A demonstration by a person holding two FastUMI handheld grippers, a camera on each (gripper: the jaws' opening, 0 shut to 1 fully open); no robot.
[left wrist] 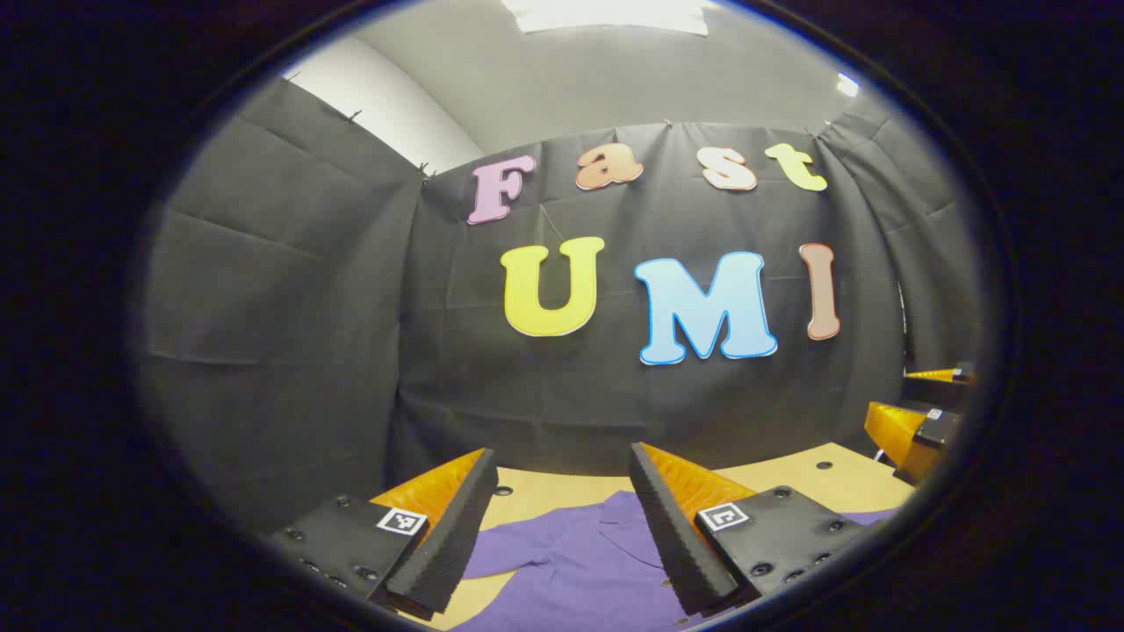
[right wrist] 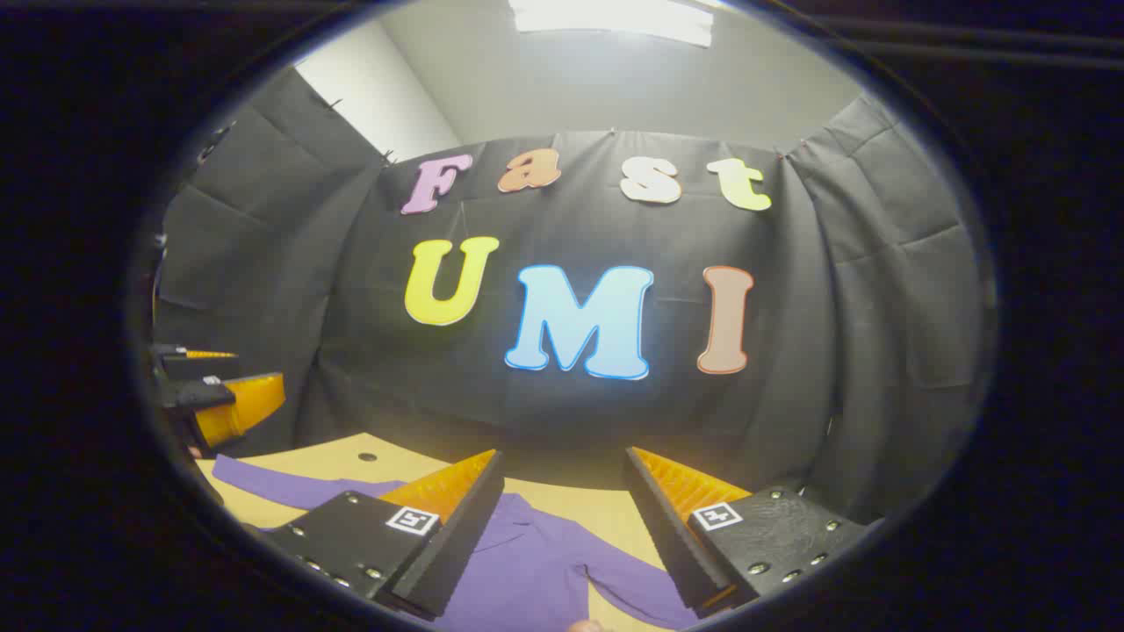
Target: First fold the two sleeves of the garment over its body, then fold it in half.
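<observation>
Both the left gripper (left wrist: 562,518) and the right gripper (right wrist: 562,527) hang with fingers spread wide, holding nothing, above the purple shirt (left wrist: 580,570) on the table (left wrist: 790,478). Its sleeves look unfolded. A pinch that catches two layers could drag the body askew.

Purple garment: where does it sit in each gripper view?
Left gripper view: purple garment at bottom centre, between the open left tongs, flat on the table.
Right gripper view: at bottom, a sleeve stretching left, behind the open right tongs.
Shared landmark: the garment's collar.
</observation>
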